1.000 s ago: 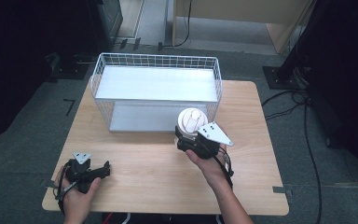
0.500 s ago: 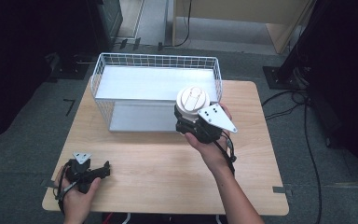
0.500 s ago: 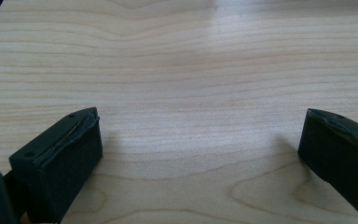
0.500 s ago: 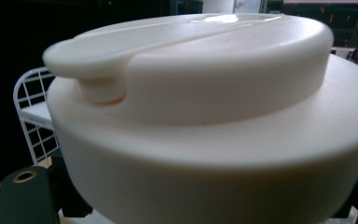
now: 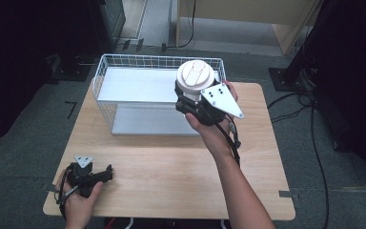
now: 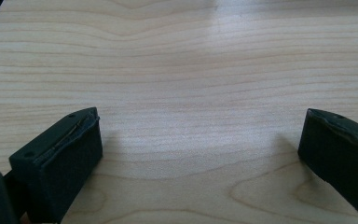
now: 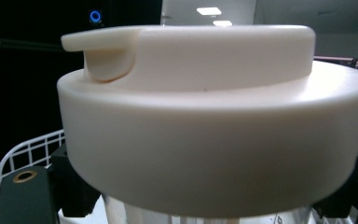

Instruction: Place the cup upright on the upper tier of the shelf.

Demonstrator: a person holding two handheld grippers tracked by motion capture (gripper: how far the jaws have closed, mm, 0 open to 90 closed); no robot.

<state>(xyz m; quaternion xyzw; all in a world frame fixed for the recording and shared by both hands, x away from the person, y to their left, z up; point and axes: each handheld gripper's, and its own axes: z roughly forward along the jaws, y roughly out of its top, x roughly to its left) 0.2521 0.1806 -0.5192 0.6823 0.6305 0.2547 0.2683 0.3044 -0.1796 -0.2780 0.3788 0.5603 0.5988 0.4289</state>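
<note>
A jar with a wide white flip-top lid [image 5: 196,78] hangs in the air over the right end of a white wire basket [image 5: 143,58]. My right gripper [image 5: 189,99] is shut on the jar just under the lid, with the grey plate on top of it. In the right gripper view the lid [image 7: 214,130] is very close, and the black jaws of the right gripper [image 7: 209,198] clamp the clear body below it. My left gripper [image 5: 106,173] lies on the wooden table [image 5: 171,167] at the front left. Nothing is between the open jaws of the left gripper [image 6: 200,158].
The wire basket stands at the back of the table and has a pale shelf inside. Bare wood lies between the basket and the front edge. Dark floor, cables and stands surround the table.
My right gripper has risen with the jar and moved away from the person, from the basket's front edge to above its right end. The left gripper has stayed in place.
</note>
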